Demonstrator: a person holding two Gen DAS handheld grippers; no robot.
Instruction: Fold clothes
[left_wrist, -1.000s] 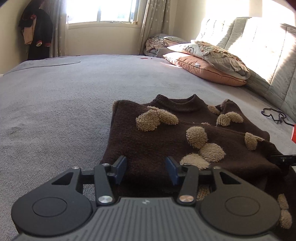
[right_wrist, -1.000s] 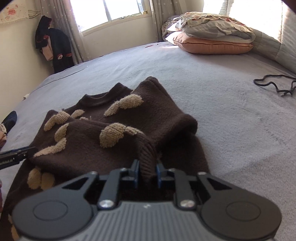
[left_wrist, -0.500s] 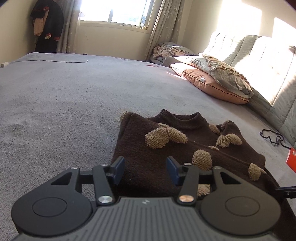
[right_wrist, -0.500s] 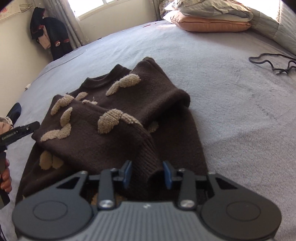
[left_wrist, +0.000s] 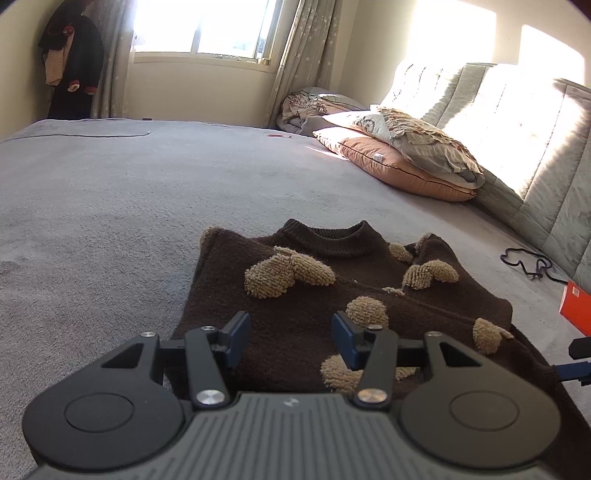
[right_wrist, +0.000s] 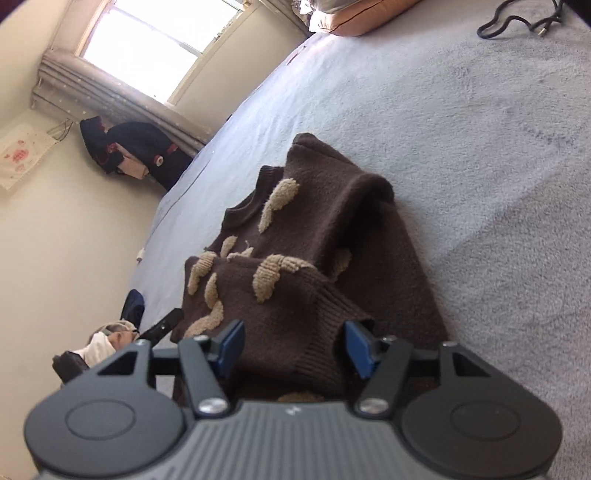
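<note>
A dark brown sweater (left_wrist: 332, 295) with tan fuzzy patches lies on the grey bed (left_wrist: 110, 206), collar away from me, its sleeves folded over the body. My left gripper (left_wrist: 291, 338) hovers open over its near left part with nothing pinched. In the right wrist view the picture is tilted. The sweater (right_wrist: 332, 229) has a folded sleeve whose ribbed cuff (right_wrist: 321, 332) lies between the spread blue pads of my right gripper (right_wrist: 295, 345), and the pads do not press on it. The right gripper's tip (left_wrist: 580, 354) shows at the left view's right edge.
Stacked pillows (left_wrist: 399, 162) lean on the padded headboard (left_wrist: 517, 140) at the far right. A black cable (left_wrist: 528, 264) and an orange box (left_wrist: 576, 306) lie right of the sweater. Dark clothes (left_wrist: 70, 62) hang by the window. A person (right_wrist: 107, 339) is low at the left.
My right gripper went from shut on the sleeve cuff to open, letting it drop onto the sweater, and it rolled so its view tilts. The left gripper stayed open, nearly still.
</note>
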